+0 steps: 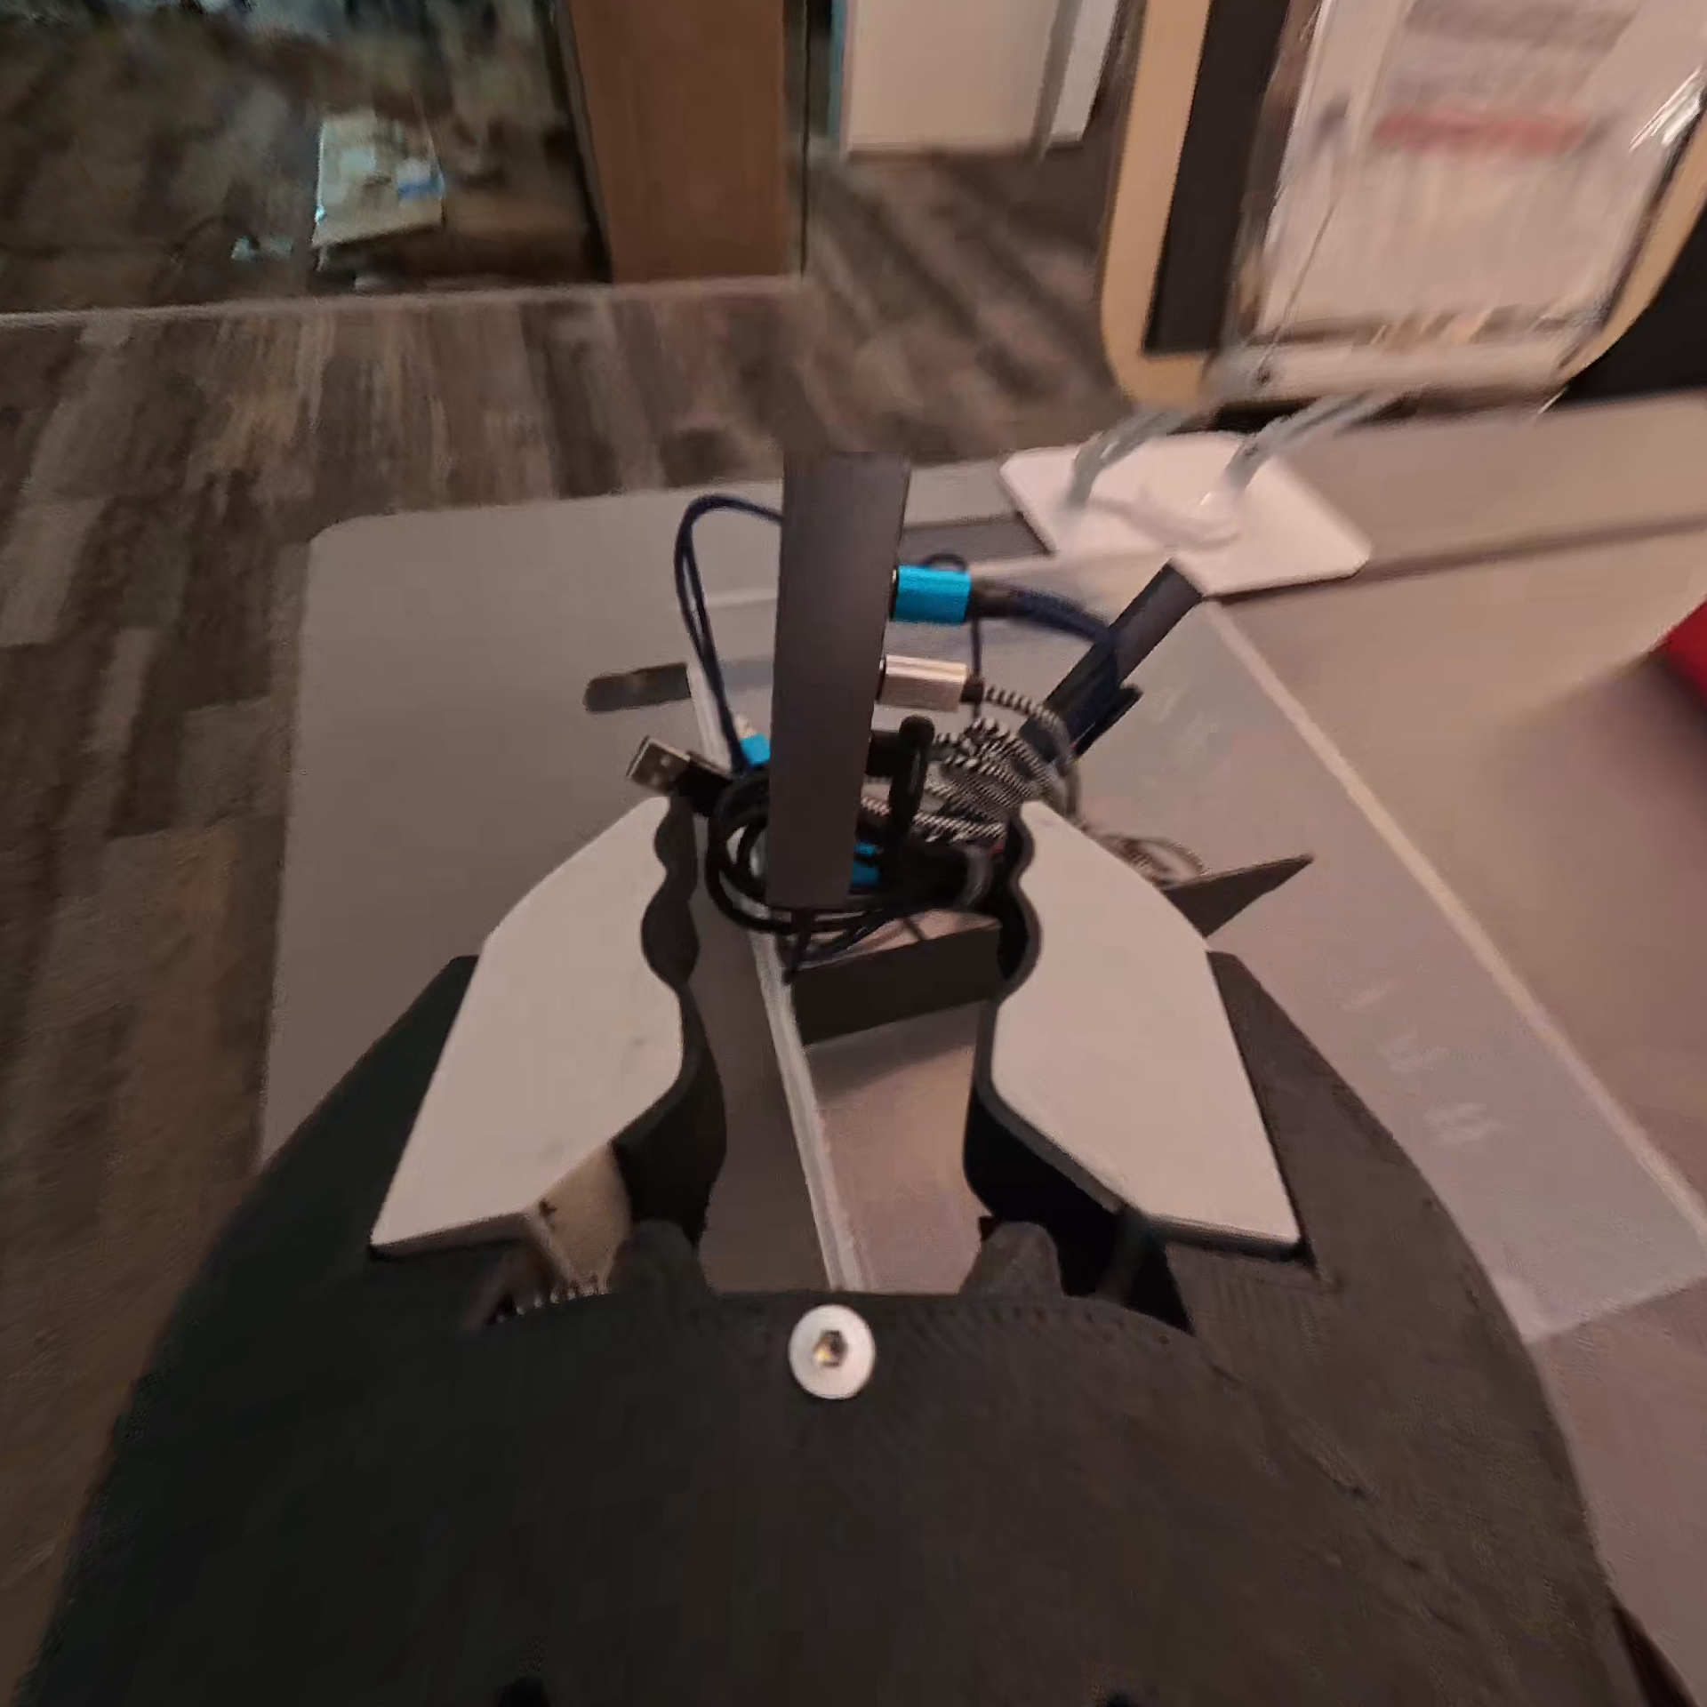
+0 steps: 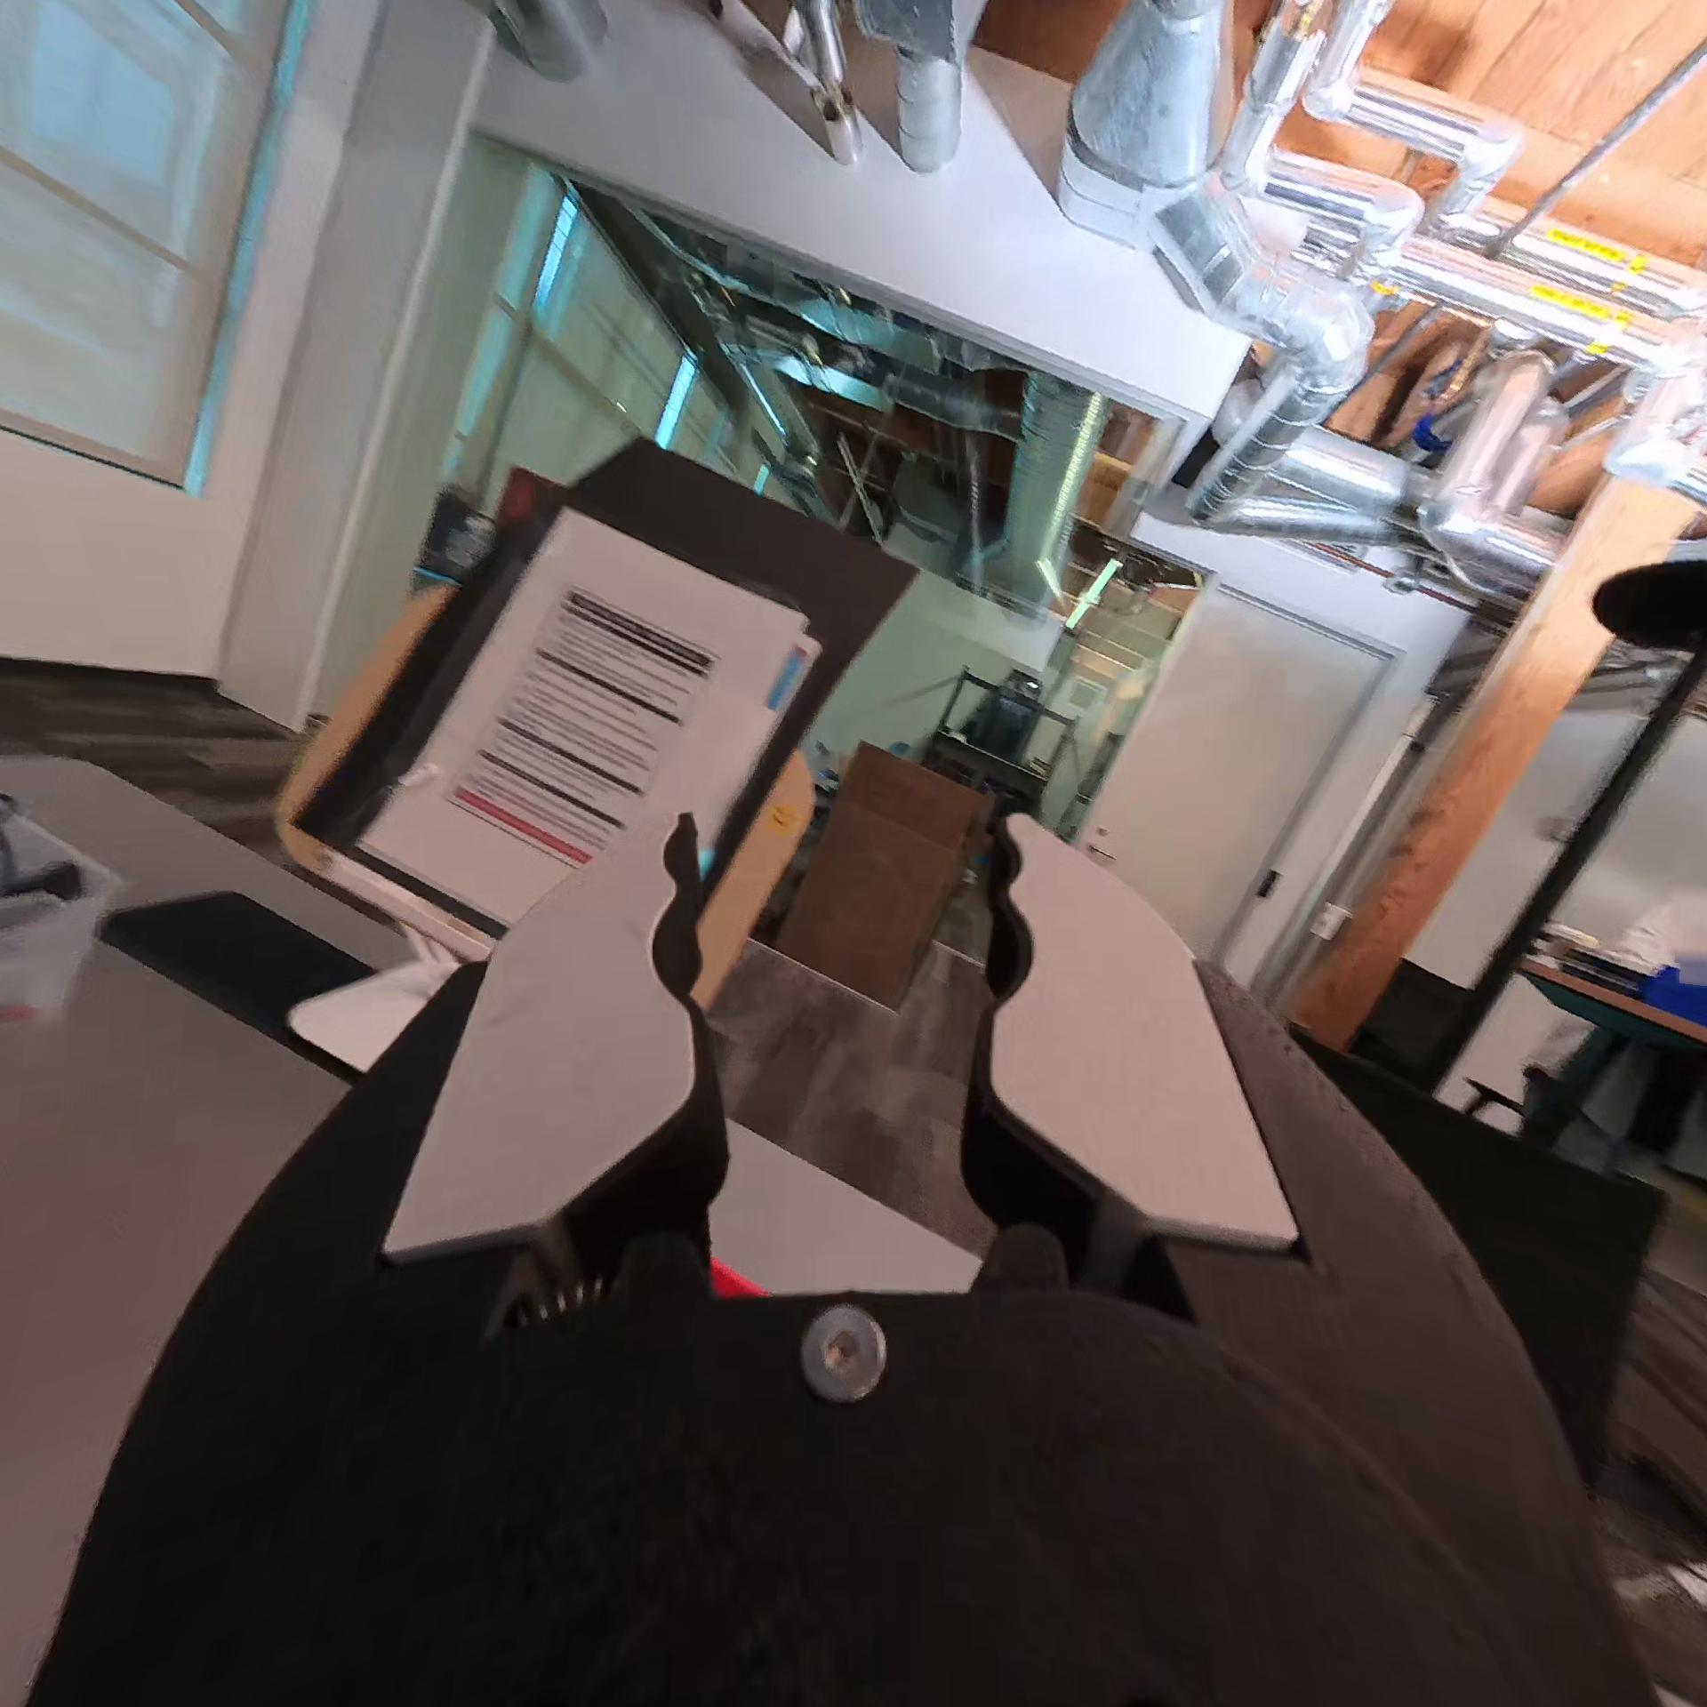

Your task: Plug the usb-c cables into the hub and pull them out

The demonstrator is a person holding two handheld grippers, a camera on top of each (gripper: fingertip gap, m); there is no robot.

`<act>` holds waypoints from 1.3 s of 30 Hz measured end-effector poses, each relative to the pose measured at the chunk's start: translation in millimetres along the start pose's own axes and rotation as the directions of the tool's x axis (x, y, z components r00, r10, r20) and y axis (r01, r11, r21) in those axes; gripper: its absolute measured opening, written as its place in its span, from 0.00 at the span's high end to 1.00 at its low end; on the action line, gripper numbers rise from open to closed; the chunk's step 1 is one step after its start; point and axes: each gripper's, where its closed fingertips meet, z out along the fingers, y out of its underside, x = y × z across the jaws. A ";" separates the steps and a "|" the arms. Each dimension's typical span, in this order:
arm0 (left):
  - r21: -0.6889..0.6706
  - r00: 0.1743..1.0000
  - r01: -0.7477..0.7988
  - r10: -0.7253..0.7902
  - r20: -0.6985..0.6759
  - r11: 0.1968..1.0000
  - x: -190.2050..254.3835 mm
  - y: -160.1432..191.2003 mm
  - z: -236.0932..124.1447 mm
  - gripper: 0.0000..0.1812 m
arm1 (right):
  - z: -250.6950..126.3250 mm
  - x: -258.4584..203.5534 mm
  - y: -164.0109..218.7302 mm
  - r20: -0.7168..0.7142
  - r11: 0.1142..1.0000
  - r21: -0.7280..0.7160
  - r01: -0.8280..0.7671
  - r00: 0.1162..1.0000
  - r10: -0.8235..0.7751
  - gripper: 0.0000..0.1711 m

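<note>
Left gripper (image 1: 845,831) released, jaws spread wide, nothing between them, hovering over a grey table (image 1: 443,739). Hub (image 1: 836,665), a dark flat bar, stands on end at 12 o'clock just past the fingertips, lower end down in a tangle of cables (image 1: 933,794). Two plugs are seated in the hub's right edge: blue plug (image 1: 931,594) upper, silver plug (image 1: 924,682) just below it, both pointing to 3 o'clock. Blue braided cord loops behind the hub from 11 to 2 o'clock; black-and-white braided cord runs off the silver plug toward 3. Loose USB-A plug (image 1: 658,763) sticks out at 10 o'clock of the pile. Black tray (image 1: 891,984) sits under the tangle, between the fingers. White stand base (image 1: 1192,517) at 1 o'clock, well apart. Frame slightly motion-blurred. Right gripper (image 2: 841,850) also released, jaws apart, empty, tilted up toward the room: a board with a printed sheet (image 2: 610,730) at 11 o'clock, silver ceiling ducts (image 2: 1247,185) at 1 o'clock. Hub not visible in the right wrist view.
</note>
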 end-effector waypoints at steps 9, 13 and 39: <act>-0.128 0.962 -0.149 0.174 0.211 0.980 -29.8 19.7 15.8 0.66 | 1.9 -29.3 -43.6 0.236 0.942 0.146 -0.303 0.935 0.264 0.67; -0.105 0.951 -0.211 0.229 0.206 0.972 -26.0 15.4 27.5 0.73 | -0.2 -27.0 -31.6 0.260 0.923 0.131 -0.361 0.911 0.319 0.69; -0.176 0.931 -0.317 0.341 0.128 0.932 2.0 4.2 18.1 0.88 | 0.0 -29.5 8.6 0.244 0.954 -0.065 -0.293 0.922 0.300 0.70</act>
